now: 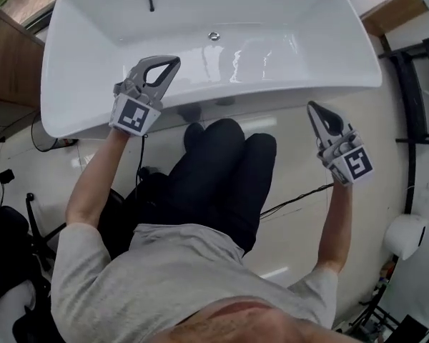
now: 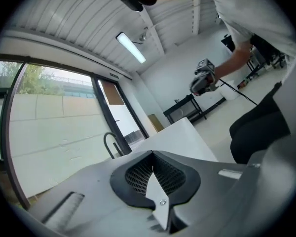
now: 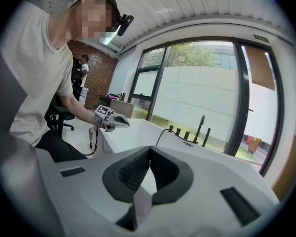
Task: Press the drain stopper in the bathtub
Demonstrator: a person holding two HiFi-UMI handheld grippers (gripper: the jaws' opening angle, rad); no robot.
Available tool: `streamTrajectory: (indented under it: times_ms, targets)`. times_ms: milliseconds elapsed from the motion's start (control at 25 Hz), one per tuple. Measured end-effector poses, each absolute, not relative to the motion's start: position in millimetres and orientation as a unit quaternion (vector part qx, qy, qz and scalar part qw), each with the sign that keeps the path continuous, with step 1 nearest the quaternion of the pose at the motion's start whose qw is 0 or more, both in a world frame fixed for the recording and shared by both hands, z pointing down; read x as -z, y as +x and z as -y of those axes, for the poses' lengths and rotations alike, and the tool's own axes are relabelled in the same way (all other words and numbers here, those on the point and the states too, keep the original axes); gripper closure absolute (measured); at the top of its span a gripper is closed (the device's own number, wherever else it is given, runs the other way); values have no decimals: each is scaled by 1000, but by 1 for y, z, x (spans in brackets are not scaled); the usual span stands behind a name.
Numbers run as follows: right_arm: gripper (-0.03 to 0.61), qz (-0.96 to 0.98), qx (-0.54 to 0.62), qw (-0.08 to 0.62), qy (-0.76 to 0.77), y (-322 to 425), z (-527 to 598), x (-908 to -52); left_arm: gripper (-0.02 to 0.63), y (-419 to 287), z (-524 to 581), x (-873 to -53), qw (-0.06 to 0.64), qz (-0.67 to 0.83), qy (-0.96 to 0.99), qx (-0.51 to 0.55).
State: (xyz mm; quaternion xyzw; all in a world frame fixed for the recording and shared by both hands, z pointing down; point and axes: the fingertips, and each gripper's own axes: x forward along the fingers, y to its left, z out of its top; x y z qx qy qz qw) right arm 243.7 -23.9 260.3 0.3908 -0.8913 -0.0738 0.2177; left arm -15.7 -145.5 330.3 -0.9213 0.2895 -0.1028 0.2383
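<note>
**Item: drain stopper (image 1: pixel 213 36), unpressed**

Location: middle of bathtub (image 1: pixel 71 113) floor. The left hand-held gripper (image 1: pixel 174 61), jaws pressed together and empty, hangs above the near rim. The right hand-held gripper (image 1: pixel 312 106), likewise closed and empty, is outside the tub. Risk: narrow tip may skid off the small stopper.

White bathtub (image 1: pixel 200 97) gleaming ahead of grey left gripper (image 1: pixel 174 61) and right gripper (image 1: pixel 311 106), black-and-white square markers (image 1: pixel 134 115) showing on each, black trousers (image 1: pixel 229 170) between them.

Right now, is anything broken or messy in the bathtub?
Nothing stands out. The bathtub looks clean and unmarked, the drain stopper sits in its floor, and the left claw and right claw are shut and empty.
</note>
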Motion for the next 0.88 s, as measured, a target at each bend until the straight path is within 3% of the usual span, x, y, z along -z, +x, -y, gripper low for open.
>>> streamTrajectory:
  times_ms: [320,520,640,880]
  targets:
    - [578,894,85,307,315,245,256,-260,611,-31,175,-354,285,-319,-893,141]
    - [578,868,52,413,272,245,390,-371,611,-21,169,-387,358,-292,-858,223]
    - [578,839,35,466,278,252,462,-453,605,-17,167,-393,354,-283,-861,230]
    - [578,810,-173,312,466,243,532,-646,606,-14,161,-398,270,-260,-901,220]
